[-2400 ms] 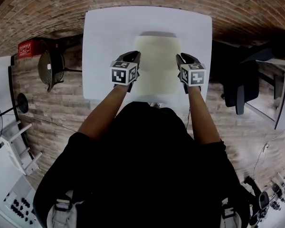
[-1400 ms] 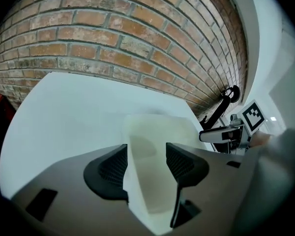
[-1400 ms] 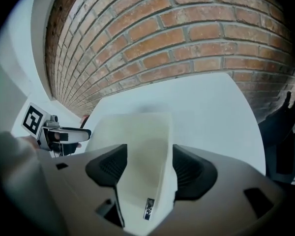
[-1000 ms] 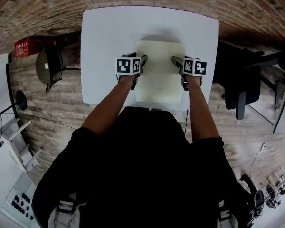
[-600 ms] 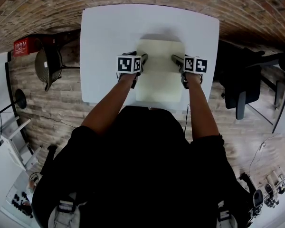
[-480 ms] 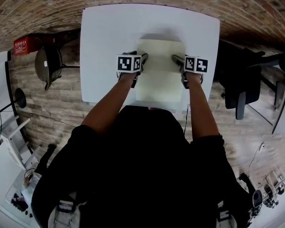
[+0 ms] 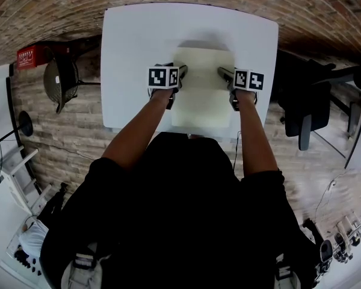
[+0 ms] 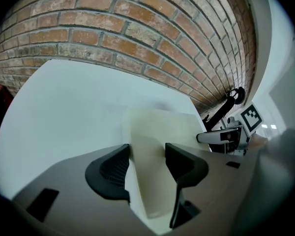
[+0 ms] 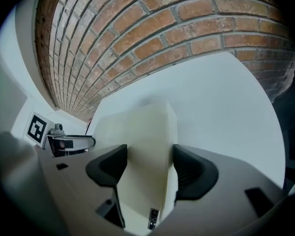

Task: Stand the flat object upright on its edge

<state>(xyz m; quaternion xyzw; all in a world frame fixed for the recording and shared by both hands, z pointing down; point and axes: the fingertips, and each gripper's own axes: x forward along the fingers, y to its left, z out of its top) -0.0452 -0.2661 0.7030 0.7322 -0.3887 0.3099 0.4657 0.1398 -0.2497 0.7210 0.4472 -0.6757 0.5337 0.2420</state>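
Note:
A thick, flat cream slab (image 7: 201,89) lies on the white table (image 7: 138,35), its near edge close to the table's front edge. My left gripper (image 7: 180,72) sits at the slab's left side. In the left gripper view, the slab (image 8: 155,132) fills the gap between the jaws of that gripper (image 8: 147,154), and both pads touch it. My right gripper (image 7: 222,73) sits at the right side, opposite the left one. Its jaws have just been closing, and in the right gripper view the slab (image 9: 145,132) fills this gripper (image 9: 150,156) from pad to pad.
Bare white tabletop surrounds the slab on the left, right and far sides. Brick floor runs around the table. A dark office chair (image 7: 307,107) stands to the right, with a round fan (image 7: 60,83) and a red box (image 7: 31,58) to the left.
Since the earliest frame both grippers have moved farther along the slab's sides, to about its upper third. Over the last second neither hand nor the slab has visibly moved.

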